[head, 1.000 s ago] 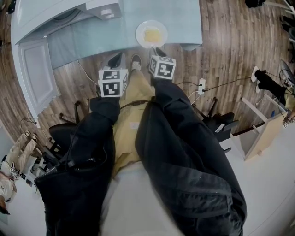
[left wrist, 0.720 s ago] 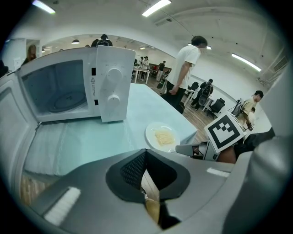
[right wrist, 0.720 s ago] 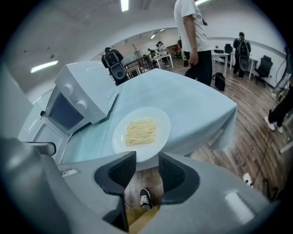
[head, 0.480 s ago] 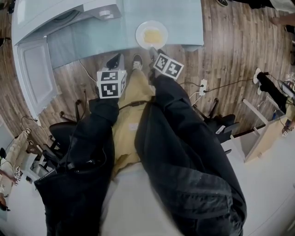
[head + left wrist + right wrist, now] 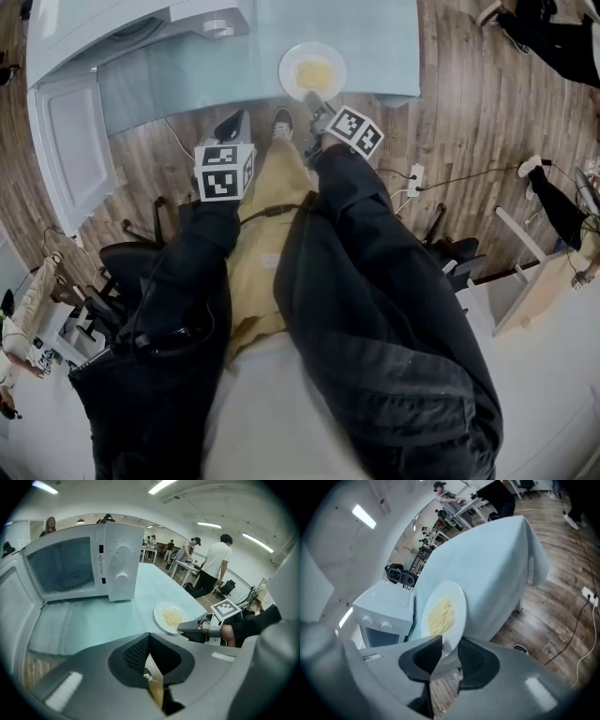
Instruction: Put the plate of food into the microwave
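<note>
My right gripper (image 5: 316, 101) now sits higher in the head view than a second ago. It has gone from hanging over the floorboards below the table edge to reaching the near edge of the plate (image 5: 290, 62). Its marker cube (image 5: 356, 131) has slid toward the right of the frame and turned so a corner points down. The jaws are closing, with the plate's rim between them. In the upper right corner, a person's dark legs (image 5: 553, 37) have come into the frame.

White plate (image 5: 292, 66), pale yellow food (image 5: 314, 72), white microwave (image 5: 123, 559), pale blue tablecloth (image 5: 93, 620)
</note>
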The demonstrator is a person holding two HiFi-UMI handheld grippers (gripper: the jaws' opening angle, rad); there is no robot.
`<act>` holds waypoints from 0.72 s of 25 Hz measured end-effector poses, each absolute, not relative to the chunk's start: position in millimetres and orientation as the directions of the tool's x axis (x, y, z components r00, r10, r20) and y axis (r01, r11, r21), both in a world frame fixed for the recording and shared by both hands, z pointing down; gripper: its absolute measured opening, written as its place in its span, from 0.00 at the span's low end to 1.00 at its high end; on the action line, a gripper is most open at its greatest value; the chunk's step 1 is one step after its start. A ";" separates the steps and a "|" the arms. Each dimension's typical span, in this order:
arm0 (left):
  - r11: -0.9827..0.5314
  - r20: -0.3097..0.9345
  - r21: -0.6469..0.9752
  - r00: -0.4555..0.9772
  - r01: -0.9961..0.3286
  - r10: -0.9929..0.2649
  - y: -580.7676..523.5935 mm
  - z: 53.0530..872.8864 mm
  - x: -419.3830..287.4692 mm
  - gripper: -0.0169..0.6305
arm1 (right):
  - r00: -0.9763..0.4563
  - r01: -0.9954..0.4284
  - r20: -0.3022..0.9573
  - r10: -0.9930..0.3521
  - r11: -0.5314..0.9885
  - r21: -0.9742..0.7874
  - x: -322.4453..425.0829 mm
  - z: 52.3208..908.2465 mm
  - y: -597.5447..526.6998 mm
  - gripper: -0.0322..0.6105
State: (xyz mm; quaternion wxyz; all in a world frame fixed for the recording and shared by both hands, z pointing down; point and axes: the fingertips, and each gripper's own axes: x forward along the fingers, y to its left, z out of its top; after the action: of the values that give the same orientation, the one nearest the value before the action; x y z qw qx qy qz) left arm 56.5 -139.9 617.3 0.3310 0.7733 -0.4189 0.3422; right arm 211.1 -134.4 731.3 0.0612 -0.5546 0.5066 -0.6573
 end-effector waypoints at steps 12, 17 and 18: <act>-0.407 0.802 0.213 0.397 -0.888 -0.447 -145.4 613.1 54.5 0.03 | -0.426 -0.234 0.438 -0.792 -0.371 -0.899 209.9 709.4 -138.9 0.07; -0.380 0.795 0.202 0.377 -0.903 -0.474 -150.3 609.4 48.6 0.03 | -0.464 -0.226 0.397 -0.792 -0.328 -0.917 205.6 702.5 -141.1 0.07; -0.372 0.794 0.199 0.372 -0.906 -0.481 -151.9 608.5 46.8 0.03 | -0.475 -0.227 0.388 -0.790 -0.316 -0.921 203.8 699.6 -142.0 0.07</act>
State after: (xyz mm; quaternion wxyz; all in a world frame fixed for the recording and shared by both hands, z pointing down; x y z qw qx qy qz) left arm 46.8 -151.9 608.5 0.3259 0.7615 -0.4556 0.3261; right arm 203.8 -142.0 699.6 0.2122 -0.4665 0.5449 -0.6636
